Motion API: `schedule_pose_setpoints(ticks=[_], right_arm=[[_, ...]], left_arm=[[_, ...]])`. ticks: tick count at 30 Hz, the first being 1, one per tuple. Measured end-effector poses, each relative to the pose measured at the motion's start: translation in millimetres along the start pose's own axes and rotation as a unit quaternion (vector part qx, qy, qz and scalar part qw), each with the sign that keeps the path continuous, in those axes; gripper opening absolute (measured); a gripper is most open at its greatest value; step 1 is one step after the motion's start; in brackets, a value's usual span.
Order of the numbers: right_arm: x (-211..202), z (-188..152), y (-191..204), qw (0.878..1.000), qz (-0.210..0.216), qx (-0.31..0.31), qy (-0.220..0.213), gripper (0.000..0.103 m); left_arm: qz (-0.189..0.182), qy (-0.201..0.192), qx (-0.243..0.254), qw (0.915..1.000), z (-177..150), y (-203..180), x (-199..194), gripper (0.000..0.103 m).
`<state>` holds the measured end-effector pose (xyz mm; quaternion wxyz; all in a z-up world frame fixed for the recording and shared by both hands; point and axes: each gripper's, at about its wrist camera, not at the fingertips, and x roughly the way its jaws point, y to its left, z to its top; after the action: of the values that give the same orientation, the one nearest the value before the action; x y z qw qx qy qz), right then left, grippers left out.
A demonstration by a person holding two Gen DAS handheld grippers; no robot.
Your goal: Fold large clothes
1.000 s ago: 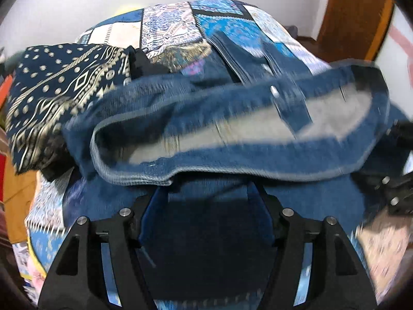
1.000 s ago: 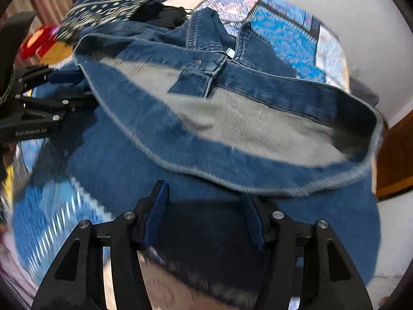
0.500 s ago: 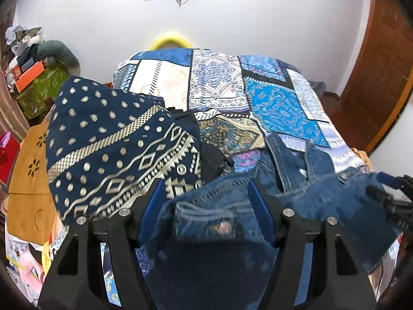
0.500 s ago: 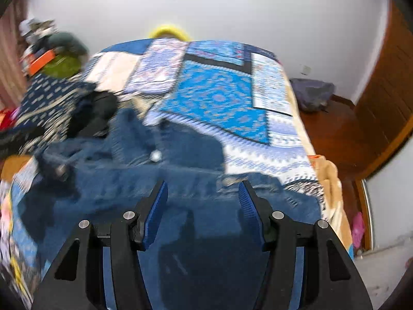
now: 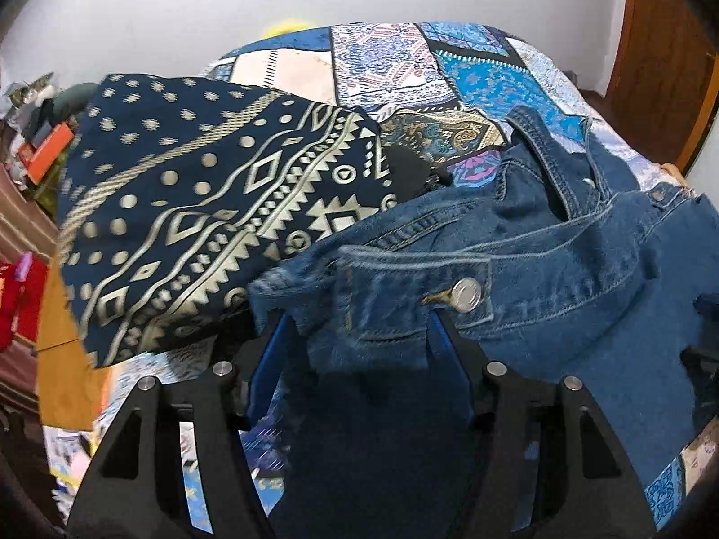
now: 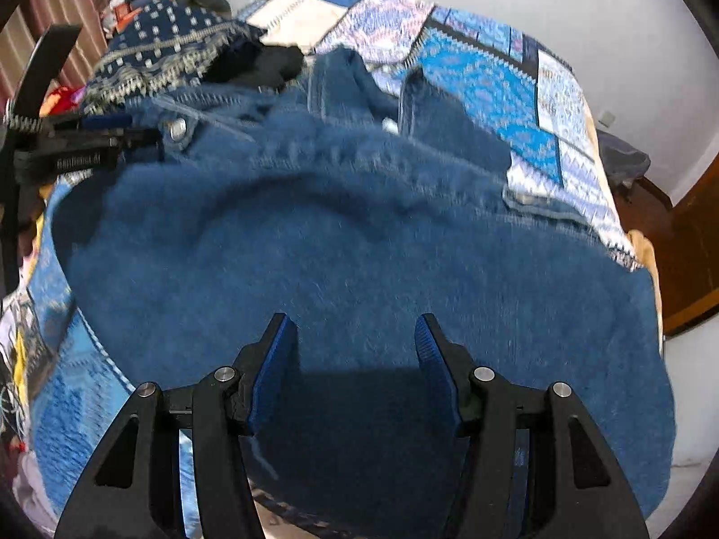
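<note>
White walls and a wooden door [image 5: 660,54] frame the bed, whose patchwork quilt [image 5: 476,72] carries everything I am working on. I count one denim jacket [image 5: 561,278], one folded navy cloth with a pale geometric print [image 5: 193,206] and one small black garment [image 5: 411,170] tucked between those two. Both of my tools tilt steeply down toward the bed. My left fingers [image 5: 359,355] are about half open and closing, with the jacket's buttoned waistband tab [image 5: 413,296] lying between them; I cannot tell whether the pads press on it. The navy cloth sits just beyond them, to their left. My right fingers [image 6: 355,359] stand about half open over the jacket's broad back panel [image 6: 359,247], which spreads under and ahead of them; whether they pinch any denim I cannot tell. The left tool [image 6: 81,152] shows far to their left, at the jacket's edge.
</note>
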<state>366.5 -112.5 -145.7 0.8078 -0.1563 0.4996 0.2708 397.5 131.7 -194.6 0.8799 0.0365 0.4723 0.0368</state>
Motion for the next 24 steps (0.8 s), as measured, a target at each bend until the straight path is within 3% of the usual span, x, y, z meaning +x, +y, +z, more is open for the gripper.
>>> schedule_pose_setpoints(ticks=[1, 5, 8, 12, 14, 19, 24], right_arm=[[2, -1, -3, 1.000, 0.001, 0.001, 0.001, 0.053], [2, -4, -10, 1.000, 0.012, 0.014, -0.008, 0.056], [2, 0, -11, 1.000, 0.016, 0.022, -0.004, 0.056], [-5, 10, -3, 1.000, 0.018, 0.011, -0.015, 0.056], [-7, 14, 3, 0.999, 0.022, 0.006, -0.027, 0.056], [13, 14, 4, 0.999, 0.026, 0.023, -0.005, 0.056], [6, 2, -8, 0.998, 0.039, 0.042, -0.007, 0.056]], left_arm=[[-0.012, -0.001, -0.001, 0.9999, 1, -1, 2, 0.042], [0.000, -0.014, 0.014, 0.9998, 6, -14, -3, 0.024], [-0.001, -0.043, 0.021, 0.9989, 12, -19, -24, 0.020], [0.029, -0.101, 0.009, 0.9944, 32, -10, -58, 0.019], [0.027, -0.100, 0.001, 0.9947, 43, -3, -58, 0.018], [0.093, -0.056, -0.012, 0.9940, 41, 9, -25, 0.017], [0.017, -0.040, -0.101, 0.9939, 19, 40, -26, 0.017]])
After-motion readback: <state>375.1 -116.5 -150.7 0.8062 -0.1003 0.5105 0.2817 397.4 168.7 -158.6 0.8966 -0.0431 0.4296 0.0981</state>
